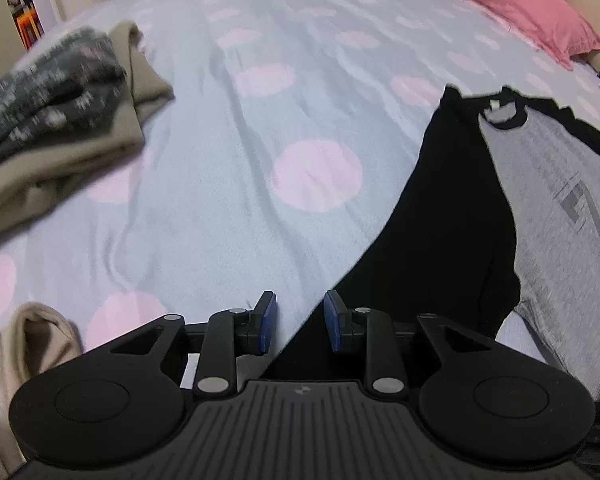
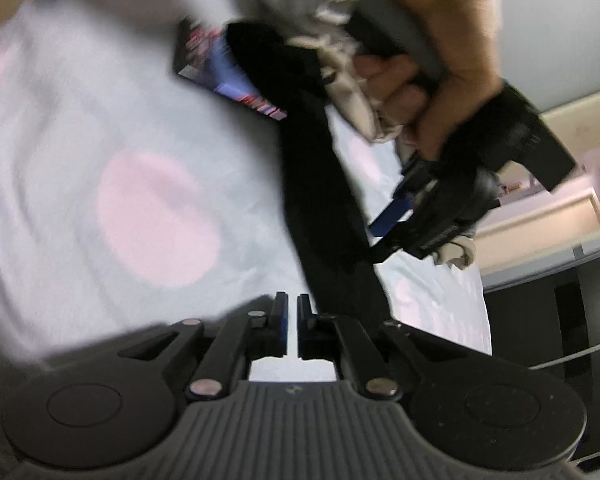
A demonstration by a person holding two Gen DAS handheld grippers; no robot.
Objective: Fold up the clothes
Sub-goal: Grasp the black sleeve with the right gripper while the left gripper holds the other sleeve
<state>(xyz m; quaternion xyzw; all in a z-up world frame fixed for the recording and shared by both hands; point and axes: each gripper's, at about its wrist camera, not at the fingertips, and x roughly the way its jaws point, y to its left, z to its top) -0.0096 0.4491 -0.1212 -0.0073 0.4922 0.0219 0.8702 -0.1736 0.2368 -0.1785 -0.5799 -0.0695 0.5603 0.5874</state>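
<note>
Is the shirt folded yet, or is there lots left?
Not yet. The grey and black shirt lies spread on the bed, unfolded. The left gripper is open at its black sleeve; the right gripper is nearly closed, holding nothing. The clothes pile also looks unfolded.

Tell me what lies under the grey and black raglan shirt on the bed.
The shirt lies flat on the dotted sheet, its black sleeve spread toward the left gripper. Sheet shows all around it; whatever is directly beneath is covered.
</note>
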